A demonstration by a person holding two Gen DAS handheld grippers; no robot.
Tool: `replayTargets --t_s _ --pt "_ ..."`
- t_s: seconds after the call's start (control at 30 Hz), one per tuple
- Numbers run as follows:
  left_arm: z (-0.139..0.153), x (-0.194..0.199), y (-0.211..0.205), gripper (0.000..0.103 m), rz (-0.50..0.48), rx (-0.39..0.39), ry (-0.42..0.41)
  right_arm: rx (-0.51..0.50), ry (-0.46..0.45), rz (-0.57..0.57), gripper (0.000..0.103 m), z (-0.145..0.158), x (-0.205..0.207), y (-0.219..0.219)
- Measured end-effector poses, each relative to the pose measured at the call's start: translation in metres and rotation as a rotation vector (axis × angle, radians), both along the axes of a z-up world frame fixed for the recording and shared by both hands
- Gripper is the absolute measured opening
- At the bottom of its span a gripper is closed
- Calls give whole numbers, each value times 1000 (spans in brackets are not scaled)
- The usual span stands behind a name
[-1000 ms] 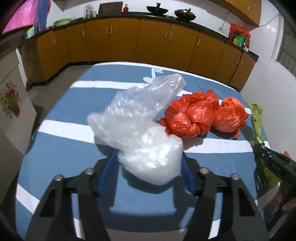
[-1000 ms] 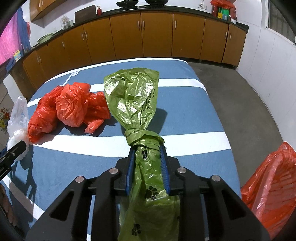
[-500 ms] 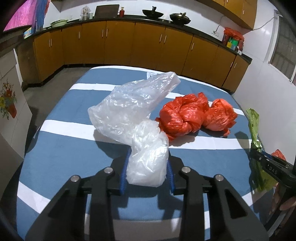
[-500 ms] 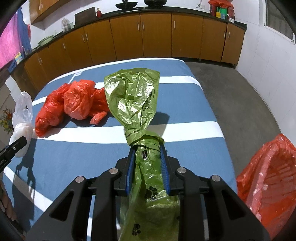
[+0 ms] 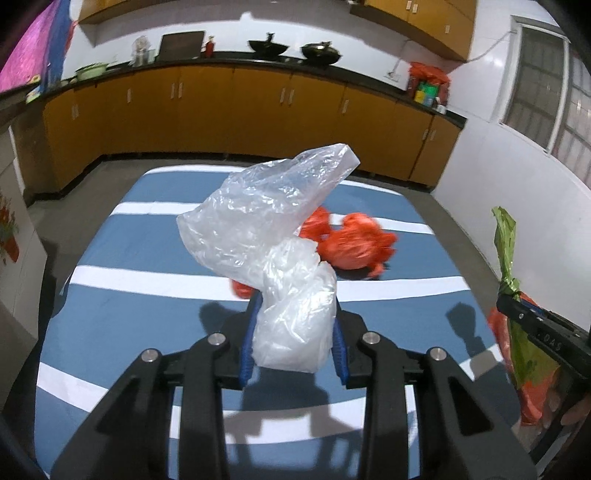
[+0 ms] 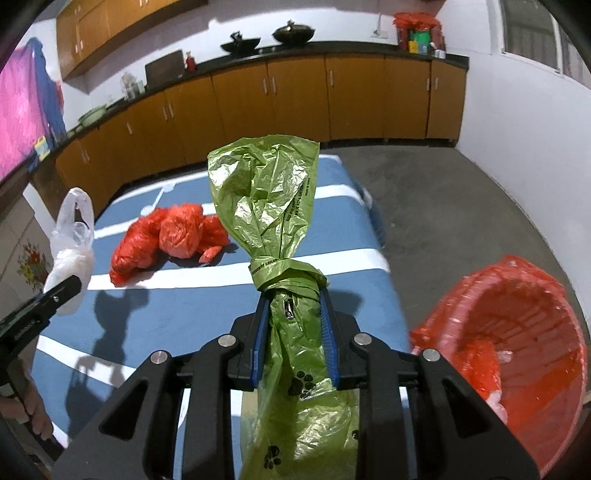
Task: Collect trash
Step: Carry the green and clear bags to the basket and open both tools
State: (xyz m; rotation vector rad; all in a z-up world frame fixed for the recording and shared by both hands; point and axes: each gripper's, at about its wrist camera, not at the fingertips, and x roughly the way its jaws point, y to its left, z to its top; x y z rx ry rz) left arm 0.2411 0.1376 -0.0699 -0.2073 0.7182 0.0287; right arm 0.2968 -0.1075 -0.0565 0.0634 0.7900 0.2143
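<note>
- the left gripper point(image 5: 293, 334) is clamped on a clear plastic bag point(image 5: 266, 236), its blue pads pressed into the crumpled lower part while the rest of the bag billows up and forward, off the surface.
- from the right wrist view that same clear bag point(image 6: 72, 247) shows at the far left edge, sticking up from the tip of the left gripper point(image 6: 55, 295).
- the right gripper point(image 6: 293, 328) is closed around a green bag point(image 6: 266, 206) just below its knot; the loose top fans out above the knot, and the part printed with paw marks trails back between the jaws.
- in the left wrist view the green bag point(image 5: 504, 251) stands upright at the right edge, pinched in the right gripper point(image 5: 517, 314).
- the striped blue and white surface point(image 6: 184, 306) below looks like a bed or covered table; i cannot tell which.
- crumpled red bags point(image 6: 170, 240) lie on it, well beyond both grippers, partly hidden behind the clear bag in the left wrist view point(image 5: 354, 247).
- a red-lined basket point(image 6: 517, 332) stands on the floor just beside the striped surface, to the right of the right gripper, with its mouth open and a few scraps inside.
- orange cabinets point(image 6: 295, 99) run along the far wall under a dark counter point(image 6: 332, 48) with two dark bowls point(image 6: 293, 33) on it.
</note>
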Motion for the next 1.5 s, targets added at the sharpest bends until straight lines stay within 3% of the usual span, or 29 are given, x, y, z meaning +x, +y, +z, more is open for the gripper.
replayTargets --t_s 0.5,0.93,1.2,1.5 --pt "24 -6 -104 34 -199 32 -34 39 -29 -196 26 12 -46 -92" --pt "23 -3 -214 34 -469 -52 -29 77 -29 -401 26 13 -83 -184" --pt "14 5 -275 34 -624 -94 -7 97 -32 -474 26 12 -92 -214" --pt "7 14 -302 34 -679 -103 19 128 -22 -497 26 5 -88 -227"
